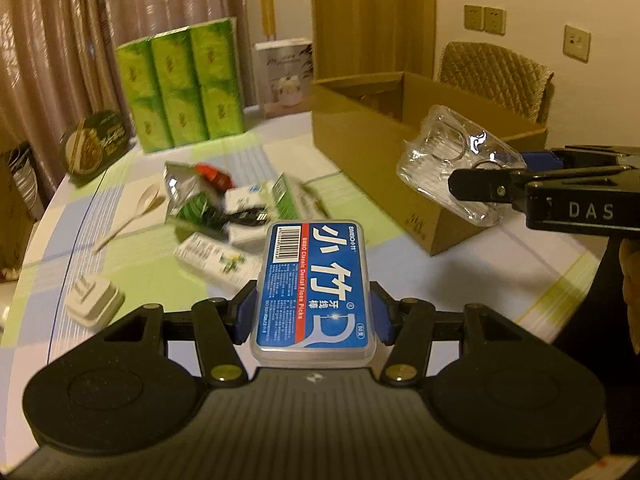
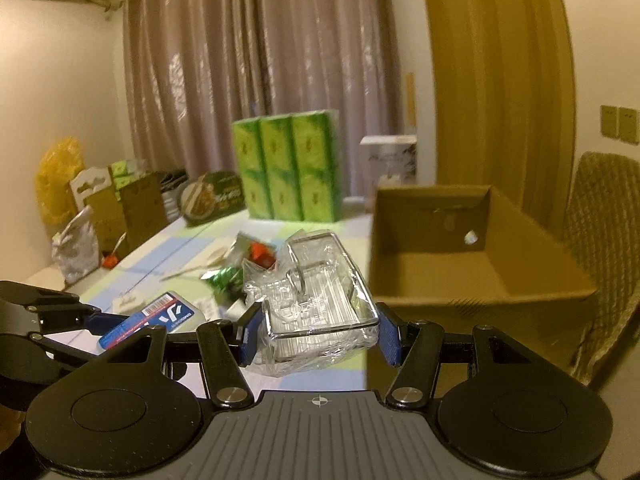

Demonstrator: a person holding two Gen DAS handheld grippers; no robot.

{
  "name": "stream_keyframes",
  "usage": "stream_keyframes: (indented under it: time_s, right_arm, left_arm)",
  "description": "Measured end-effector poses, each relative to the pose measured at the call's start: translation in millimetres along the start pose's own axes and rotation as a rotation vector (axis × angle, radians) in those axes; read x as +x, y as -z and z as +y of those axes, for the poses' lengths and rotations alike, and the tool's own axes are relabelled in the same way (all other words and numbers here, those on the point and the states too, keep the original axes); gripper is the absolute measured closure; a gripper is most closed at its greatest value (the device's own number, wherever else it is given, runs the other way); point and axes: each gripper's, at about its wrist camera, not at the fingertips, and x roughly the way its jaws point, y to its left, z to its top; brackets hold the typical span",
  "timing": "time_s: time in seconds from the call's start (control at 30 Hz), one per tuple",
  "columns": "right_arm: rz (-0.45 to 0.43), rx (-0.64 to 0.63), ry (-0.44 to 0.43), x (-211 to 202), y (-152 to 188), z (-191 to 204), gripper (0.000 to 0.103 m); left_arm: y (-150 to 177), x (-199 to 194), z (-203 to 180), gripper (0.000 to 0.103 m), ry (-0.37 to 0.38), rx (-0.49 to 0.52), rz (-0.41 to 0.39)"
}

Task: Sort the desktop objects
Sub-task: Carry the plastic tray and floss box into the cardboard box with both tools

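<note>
My left gripper is shut on a blue dental floss pick box, held flat above the table; the same box shows at the lower left of the right wrist view. My right gripper is shut on a clear plastic box wrapped in crinkled film. In the left wrist view that clear box hangs in front of the open cardboard box, with the right gripper reaching in from the right. The cardboard box lies just right of the clear box.
A pile of small packets and cartons lies mid-table beside a wooden spoon and a white charger plug. Green tissue packs, a white carton and a round tin stand at the back. A chair stands behind the cardboard box.
</note>
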Motion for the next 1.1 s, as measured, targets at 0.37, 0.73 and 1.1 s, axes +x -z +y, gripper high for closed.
stream_keyframes:
  time_s: [0.37,0.73,1.1]
  right_arm:
    - [-0.033,-0.021,0.133,0.6,-36.0,-76.4,0.048]
    - [0.003,-0.012,0.181,21.0,-36.6,-125.6,0.048]
    - [0.014,0.004,0.201,28.6,-35.4,-141.9,0.048]
  left_arm:
    - [-79.7,26.2,-48.3,0.051,0.087,0.059,-0.079]
    - [-130.4,68.1,-84.2,0.051,0.151,0.069,-0.09]
    - [-148.4,106.5,-94.1,0.051,0.18,0.05,-0.062]
